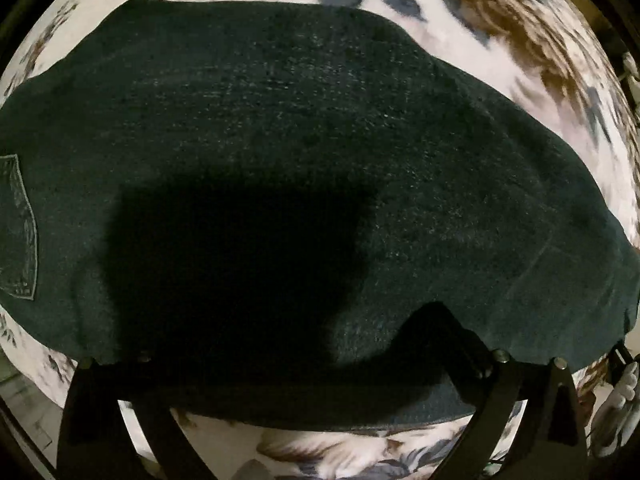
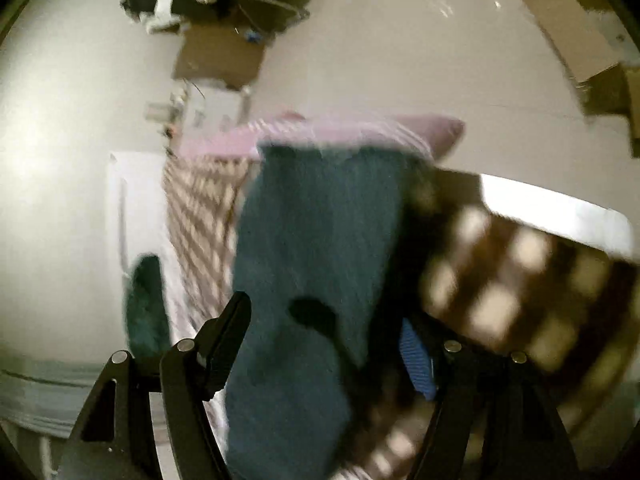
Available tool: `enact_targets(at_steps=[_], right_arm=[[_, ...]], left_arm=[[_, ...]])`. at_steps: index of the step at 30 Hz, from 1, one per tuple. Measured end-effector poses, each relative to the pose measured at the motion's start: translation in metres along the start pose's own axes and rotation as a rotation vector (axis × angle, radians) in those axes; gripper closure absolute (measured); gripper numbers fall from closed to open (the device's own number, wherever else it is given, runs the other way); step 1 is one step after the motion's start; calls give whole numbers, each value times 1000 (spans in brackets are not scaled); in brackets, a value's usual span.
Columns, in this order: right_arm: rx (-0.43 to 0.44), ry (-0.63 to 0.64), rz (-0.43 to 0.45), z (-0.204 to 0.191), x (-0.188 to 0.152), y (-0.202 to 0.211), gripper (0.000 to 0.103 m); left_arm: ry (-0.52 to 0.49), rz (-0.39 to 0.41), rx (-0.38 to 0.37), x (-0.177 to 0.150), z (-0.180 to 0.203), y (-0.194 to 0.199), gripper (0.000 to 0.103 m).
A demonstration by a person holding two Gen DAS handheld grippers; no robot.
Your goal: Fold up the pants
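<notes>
The dark pants [image 1: 304, 152] are lying spread across the flowered bedspread [image 1: 520, 40], ahead of the left gripper [image 1: 312, 376]. Their near edge is draping over its fingers [image 1: 500, 396], probably so the cloth can be carried over into a fold; whether those fingers are pinching the fabric I cannot tell, since the cloth is hiding the tips. In the right wrist view, a blue-green length of pants [image 2: 316, 248] is hanging between the fingers [image 2: 224, 340] of the right gripper [image 2: 320, 344], which are standing spread with cloth running through, seemingly lifted clear of the striped bedding [image 2: 204, 208]. That view is blurring.
</notes>
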State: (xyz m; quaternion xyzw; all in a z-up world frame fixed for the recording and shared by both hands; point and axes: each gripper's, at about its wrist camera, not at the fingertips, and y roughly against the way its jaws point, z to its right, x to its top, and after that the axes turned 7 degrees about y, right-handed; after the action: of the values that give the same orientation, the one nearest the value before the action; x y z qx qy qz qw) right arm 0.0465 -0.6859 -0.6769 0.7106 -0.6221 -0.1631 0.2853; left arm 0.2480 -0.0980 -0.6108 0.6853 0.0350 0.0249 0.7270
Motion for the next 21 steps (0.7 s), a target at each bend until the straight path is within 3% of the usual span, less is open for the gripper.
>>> enact_targets(at_steps=[1, 3, 4, 5, 9, 14, 19, 21], right_arm=[[24, -6, 22, 0, 7, -4, 31], [35, -15, 35, 1, 18, -9, 50], [16, -23, 27, 1, 23, -13, 78], [-9, -19, 29, 2, 27, -13, 92], [-31, 85, 52, -27, 30, 12, 95], [-4, 272, 48, -103, 2, 57, 95], [18, 545, 14, -209, -63, 73, 95], [27, 656, -19, -246, -104, 66, 95]], left_arm=[[3, -2, 8, 1, 1, -1, 0], [6, 1, 20, 4, 6, -2, 0], [8, 5, 22, 5, 7, -2, 0], [9, 6, 24, 4, 14, -3, 0], [21, -5, 14, 5, 16, 3, 0], [99, 29, -81, -3, 0, 29, 0], [146, 67, -137, -19, -26, 58, 0], [165, 76, -143, -26, -41, 67, 0]])
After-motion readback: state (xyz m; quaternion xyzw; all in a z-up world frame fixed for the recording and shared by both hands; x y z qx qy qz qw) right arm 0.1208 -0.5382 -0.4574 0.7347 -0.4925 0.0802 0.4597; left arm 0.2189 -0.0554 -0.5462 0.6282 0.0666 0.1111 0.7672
